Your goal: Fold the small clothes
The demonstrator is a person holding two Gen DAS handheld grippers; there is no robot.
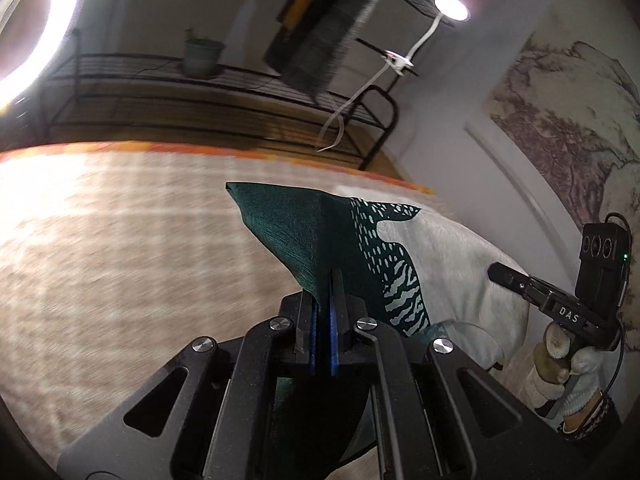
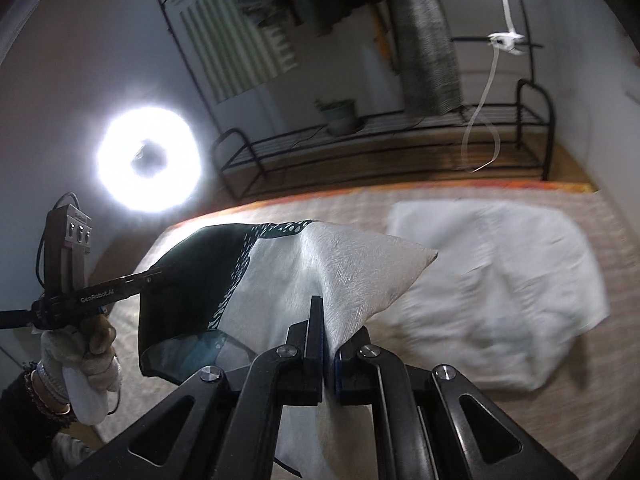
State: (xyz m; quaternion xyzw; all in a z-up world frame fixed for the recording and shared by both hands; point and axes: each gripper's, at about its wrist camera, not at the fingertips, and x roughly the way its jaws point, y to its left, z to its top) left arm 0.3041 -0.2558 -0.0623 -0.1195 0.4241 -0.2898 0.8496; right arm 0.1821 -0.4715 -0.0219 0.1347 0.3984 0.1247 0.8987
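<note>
A small garment, half dark green (image 1: 280,224) and half white (image 2: 344,264) with a speckled pattern between, hangs lifted above the beige tablecloth (image 1: 120,240). My left gripper (image 1: 325,276) is shut on its green corner, which sticks up past the fingers. My right gripper (image 2: 325,308) is shut on the white corner. In the left wrist view the right gripper (image 1: 496,270) reaches into the white cloth from the right, held by a gloved hand (image 1: 560,376). In the right wrist view the left gripper (image 2: 152,276) enters the green part from the left.
A crumpled white cloth (image 2: 500,280) lies on the table to the right. Behind the table's orange edge (image 1: 280,156) stands a black metal rack (image 2: 380,136) with a potted plant (image 2: 340,116). A ring light (image 2: 148,160) glares at left; a wall with a map (image 1: 568,120) is at right.
</note>
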